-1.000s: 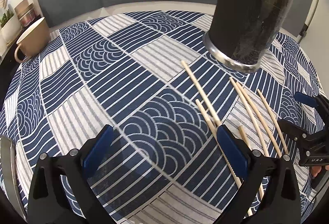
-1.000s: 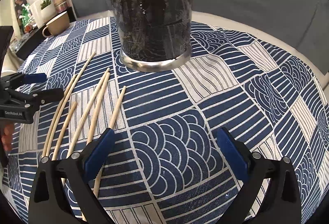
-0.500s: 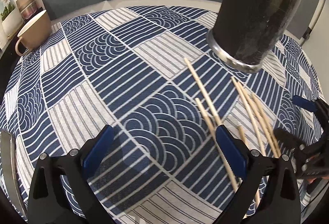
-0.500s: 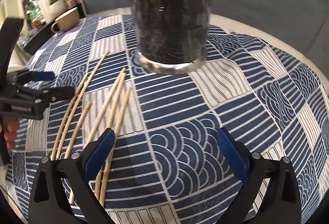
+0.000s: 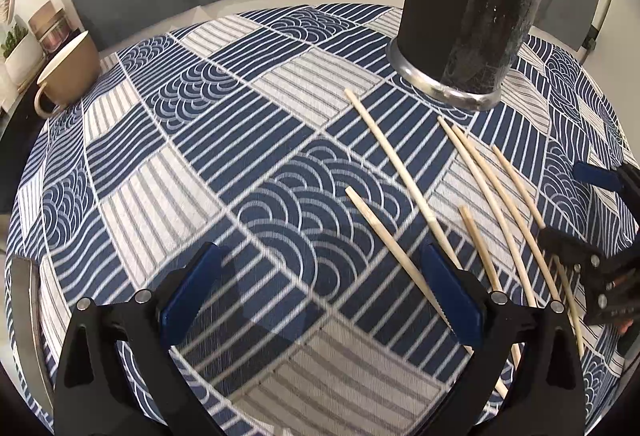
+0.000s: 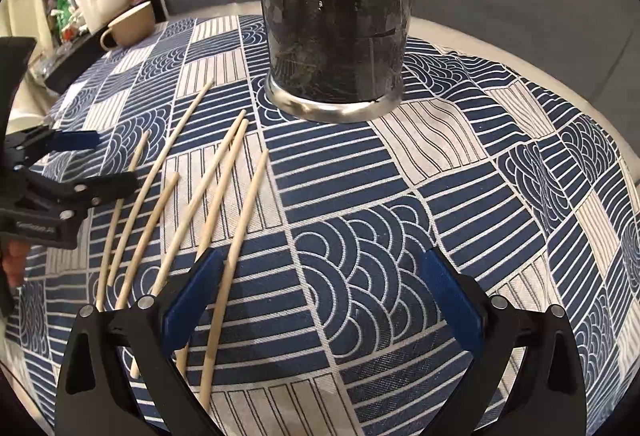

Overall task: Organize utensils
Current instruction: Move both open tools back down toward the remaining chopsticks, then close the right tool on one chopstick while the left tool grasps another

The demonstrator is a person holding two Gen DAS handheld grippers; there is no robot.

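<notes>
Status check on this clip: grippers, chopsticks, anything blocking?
Left gripper and right gripper open, empty. Chopsticks loose on tablecloth, none in the holder. Nothing blocking.

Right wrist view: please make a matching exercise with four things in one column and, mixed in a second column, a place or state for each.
Things:
1. dark holder
2. chopsticks
3. beige cup
4. right gripper

Places or states:
A. far left edge of the tablecloth
B. fingers apart, holding nothing
C. lying loose on the cloth, left of centre
D. standing upright at the top centre

Pairs: 1-D, 2-C, 3-A, 4-B
</notes>
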